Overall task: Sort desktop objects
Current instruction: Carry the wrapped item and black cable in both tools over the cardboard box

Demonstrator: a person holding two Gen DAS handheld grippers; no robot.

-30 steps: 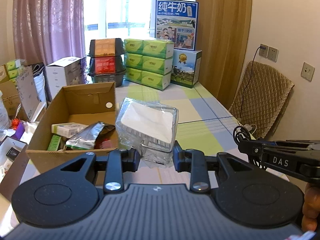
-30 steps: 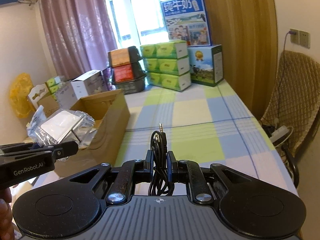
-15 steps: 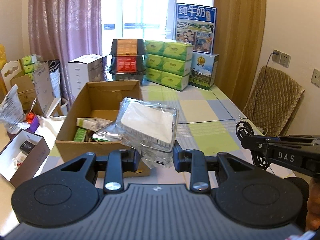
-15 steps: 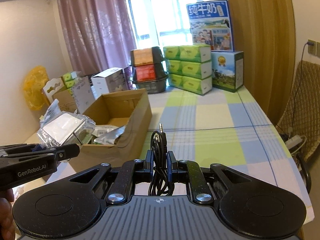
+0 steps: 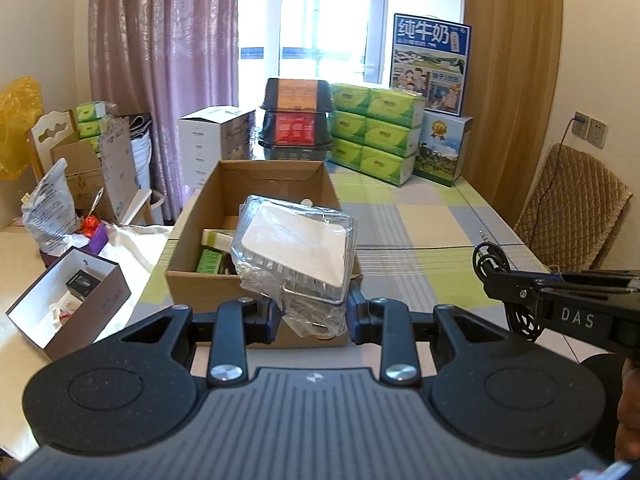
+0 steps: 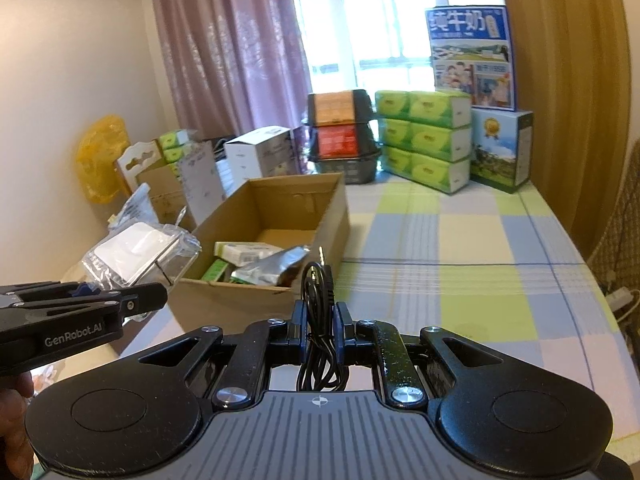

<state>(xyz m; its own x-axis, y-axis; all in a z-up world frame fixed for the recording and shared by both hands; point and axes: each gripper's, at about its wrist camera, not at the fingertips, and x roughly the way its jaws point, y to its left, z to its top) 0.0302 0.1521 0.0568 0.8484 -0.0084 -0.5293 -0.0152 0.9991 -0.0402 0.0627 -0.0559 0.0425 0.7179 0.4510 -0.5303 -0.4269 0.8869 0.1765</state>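
- Left gripper [image 5: 312, 316] is pinching a plastic-wrapped white item [image 5: 296, 252], holding it above the cardboard box [image 5: 248, 280].
- Right gripper [image 6: 320, 328] is clamping a coiled black cable [image 6: 318, 292] over the checked tablecloth [image 6: 480, 260].

A lived-in room of a home, used partly for storage. A worktop [image 6: 472, 240] under a checked cloth of green, blue and cream stands before a bright window [image 5: 320, 20] hung with mauve curtains [image 5: 160, 60]. Stacked tissue packs [image 5: 376, 132], milk cartons [image 5: 430, 64] and cardboard boxes [image 5: 256, 188] crowd its far end. A quilted chair [image 5: 572, 208] sits beside wall sockets [image 5: 590, 130].
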